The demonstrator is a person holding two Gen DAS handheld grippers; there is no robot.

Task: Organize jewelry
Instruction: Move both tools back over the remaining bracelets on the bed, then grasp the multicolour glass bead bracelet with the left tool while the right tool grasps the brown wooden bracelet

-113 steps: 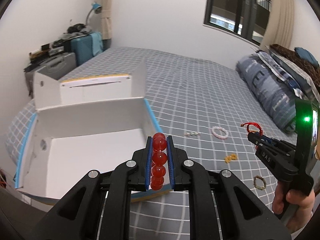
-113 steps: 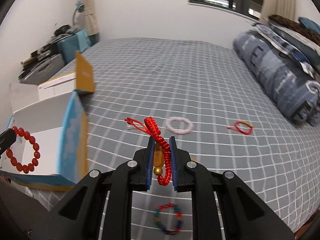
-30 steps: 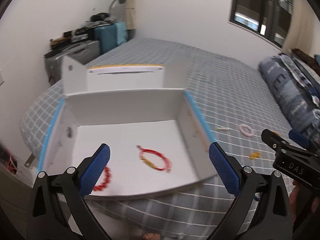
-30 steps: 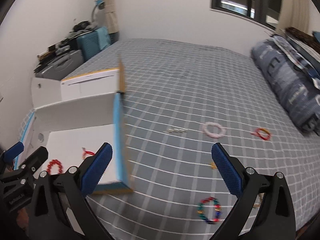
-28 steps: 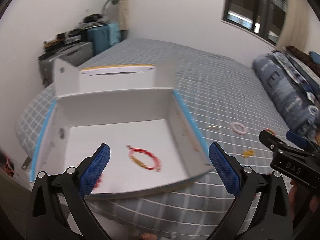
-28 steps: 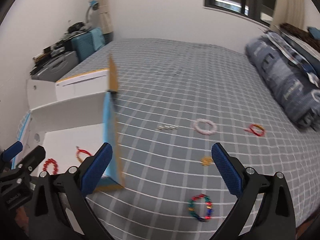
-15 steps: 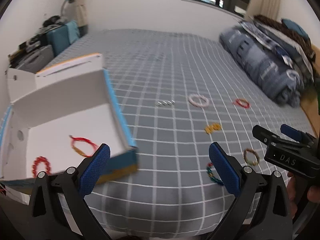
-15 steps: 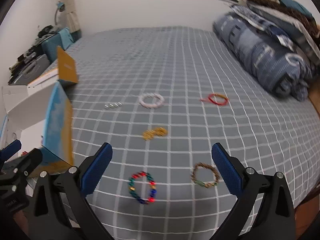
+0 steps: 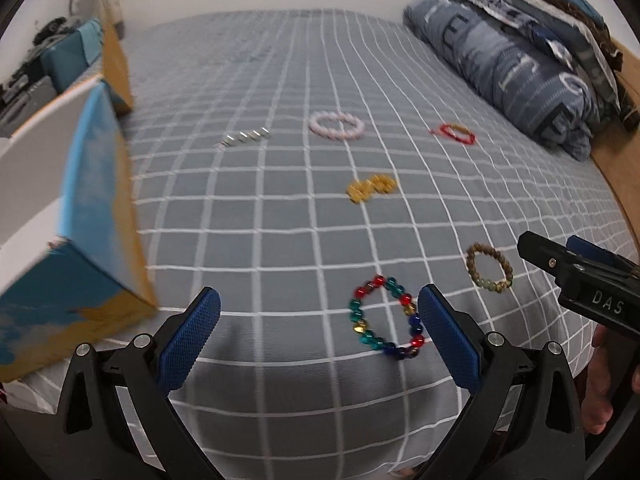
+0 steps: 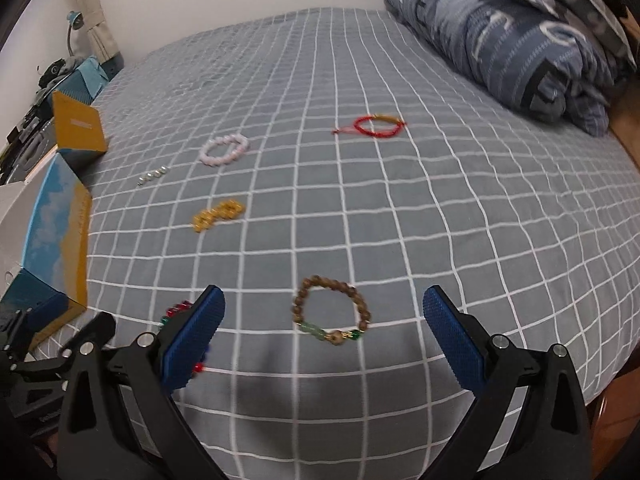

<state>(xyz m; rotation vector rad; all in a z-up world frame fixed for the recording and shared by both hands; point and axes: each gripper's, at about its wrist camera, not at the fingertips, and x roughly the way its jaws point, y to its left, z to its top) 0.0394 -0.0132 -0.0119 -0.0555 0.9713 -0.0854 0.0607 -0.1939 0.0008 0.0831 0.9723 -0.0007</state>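
Observation:
Both grippers are open and empty above the near edge of the bed. My left gripper (image 9: 318, 334) hangs over a multicoloured bead bracelet (image 9: 386, 316), which lies just left of its right finger. My right gripper (image 10: 324, 330) frames a brown wooden bead bracelet (image 10: 332, 312), which also shows in the left wrist view (image 9: 490, 266). Farther off lie a yellow bead piece (image 9: 370, 188), a pink bracelet (image 9: 336, 125), a red cord bracelet (image 9: 454, 134) and a row of small silver beads (image 9: 244, 138). The blue and white box (image 9: 80, 200) stands at the left.
The bed has a grey checked cover (image 9: 280, 92). A rolled blue quilt and pillows (image 9: 512, 64) lie at the right. Luggage and clutter (image 9: 44, 56) stand by the wall at far left. A wooden bed edge (image 10: 624, 128) runs at the right.
Both grippers have swung right, away from the box and down towards the bracelets near the bed's front edge. The box's inside has left the view. Both stayed open.

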